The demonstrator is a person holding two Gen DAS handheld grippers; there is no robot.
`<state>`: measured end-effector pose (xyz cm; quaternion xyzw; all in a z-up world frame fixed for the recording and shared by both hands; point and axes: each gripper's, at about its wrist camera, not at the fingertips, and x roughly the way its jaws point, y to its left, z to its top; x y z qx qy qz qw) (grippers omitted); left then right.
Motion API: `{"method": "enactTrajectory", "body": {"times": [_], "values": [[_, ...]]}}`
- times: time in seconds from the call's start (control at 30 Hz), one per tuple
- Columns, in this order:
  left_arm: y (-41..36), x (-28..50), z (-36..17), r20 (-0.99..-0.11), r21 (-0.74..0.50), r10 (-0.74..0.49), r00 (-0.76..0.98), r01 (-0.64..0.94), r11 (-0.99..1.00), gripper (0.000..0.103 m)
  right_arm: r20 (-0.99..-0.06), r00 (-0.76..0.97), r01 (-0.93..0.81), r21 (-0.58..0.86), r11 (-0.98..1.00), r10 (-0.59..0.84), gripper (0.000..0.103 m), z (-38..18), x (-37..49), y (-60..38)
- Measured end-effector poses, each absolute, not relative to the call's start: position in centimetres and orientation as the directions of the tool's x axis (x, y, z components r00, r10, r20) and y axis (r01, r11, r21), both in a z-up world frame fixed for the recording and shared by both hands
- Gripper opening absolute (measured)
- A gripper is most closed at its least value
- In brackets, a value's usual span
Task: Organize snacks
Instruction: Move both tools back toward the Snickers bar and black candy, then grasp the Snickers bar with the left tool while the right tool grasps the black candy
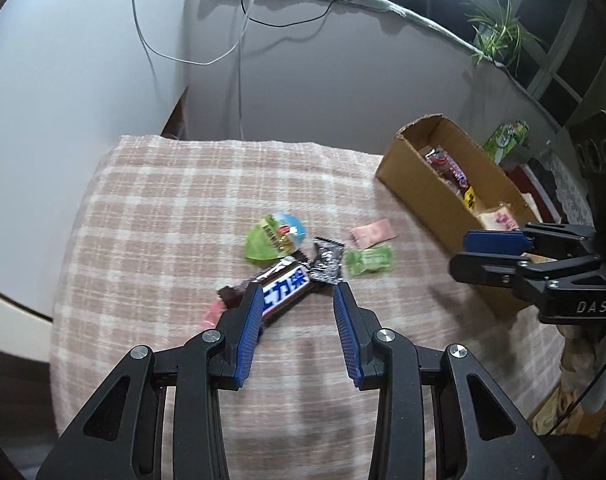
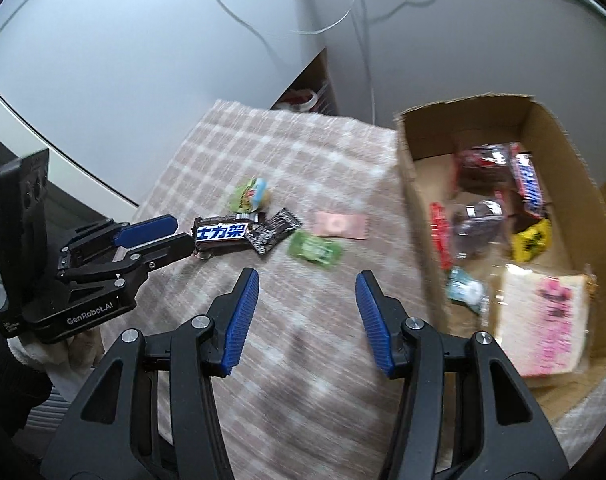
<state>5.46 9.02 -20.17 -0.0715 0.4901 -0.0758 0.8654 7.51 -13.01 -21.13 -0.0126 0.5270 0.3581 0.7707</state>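
Note:
A brown Snickers bar (image 1: 283, 292) lies on the checked cloth (image 1: 151, 216). My left gripper (image 1: 299, 292) is open, its fingers either side of the bar's right part; it also shows in the right wrist view (image 2: 183, 236) at the bar's (image 2: 222, 233) left end. Beside the bar lie a black-silver wrapper (image 1: 326, 264), a green jelly cup (image 1: 275, 236), a green packet (image 1: 369, 261) and a pink packet (image 1: 373, 231). My right gripper (image 2: 307, 280) is open and empty above the cloth, left of the cardboard box (image 2: 419, 208).
The cardboard box (image 1: 419, 192) holds several snacks and stands at the cloth's right edge. Walls with hanging cables (image 1: 239, 40) rise behind the table. A plant (image 1: 499, 32) and a green box (image 1: 503, 138) stand at the far right.

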Motion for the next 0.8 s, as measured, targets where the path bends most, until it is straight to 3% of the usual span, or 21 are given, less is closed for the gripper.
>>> {"method": "enactTrajectory", "body": {"times": [0.27,0.53,0.8], "values": [[9.9,5.9,-21.2,-0.848,-0.167,-0.204,0.489,0.12,0.979,0.035,-0.822,0.114,-0.531,0.424,0.733,0.558,0.045,-23.7,8.6,-9.8],[10.5,6.6,-21.9,-0.855,-0.144,-0.222,0.469,0.197,0.97,0.035,-0.796,0.018,-0.368,0.558,0.744,0.605,0.036,-26.1,11.4,-8.0],[9.7,7.8,-23.3,-0.87,-0.128,-0.25,0.425,0.296,0.947,0.035,-0.813,-0.023,-0.278,0.564,0.778,0.582,0.033,-27.3,13.2,-6.5]]}}
